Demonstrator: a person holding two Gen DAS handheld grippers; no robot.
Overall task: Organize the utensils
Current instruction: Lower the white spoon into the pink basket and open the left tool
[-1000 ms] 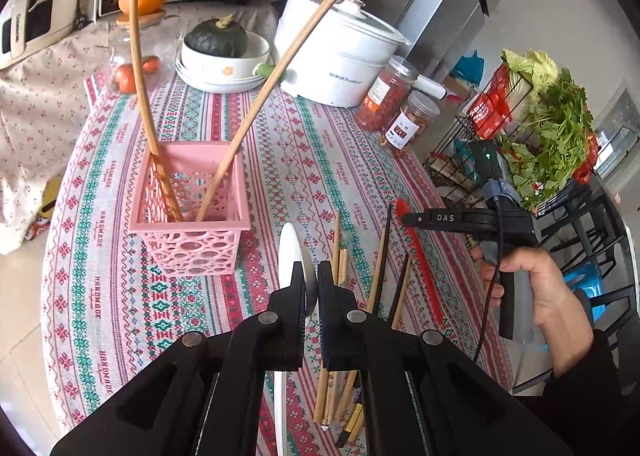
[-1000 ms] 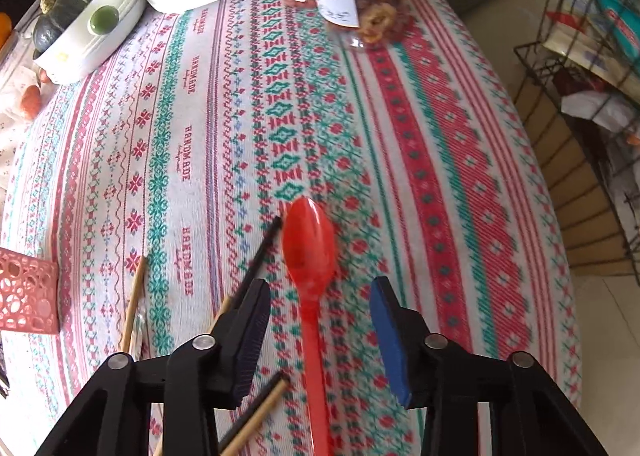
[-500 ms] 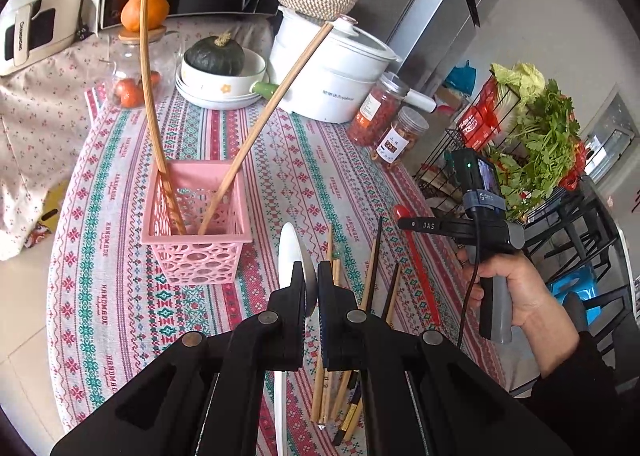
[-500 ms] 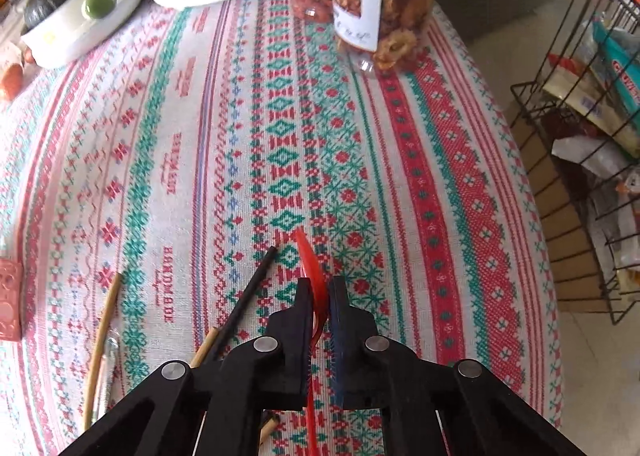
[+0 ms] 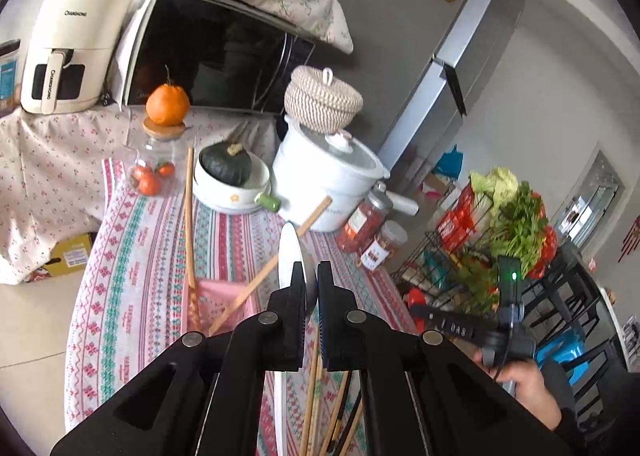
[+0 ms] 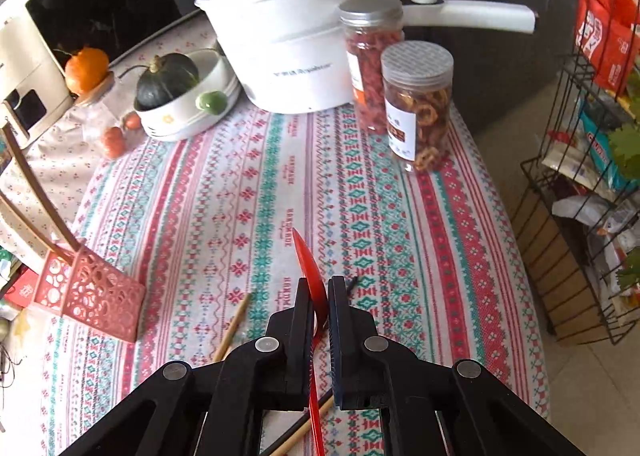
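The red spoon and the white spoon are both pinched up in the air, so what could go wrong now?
1. The red spoon sits edge-on in the right gripper, a thin hold, so it might twist or slip out.
2. The pink basket looks light, with two long wooden utensils leaning out; bumping them with the white spoon in the left gripper could tip it.
3. Loose chopsticks lie below and could get knocked off the table.
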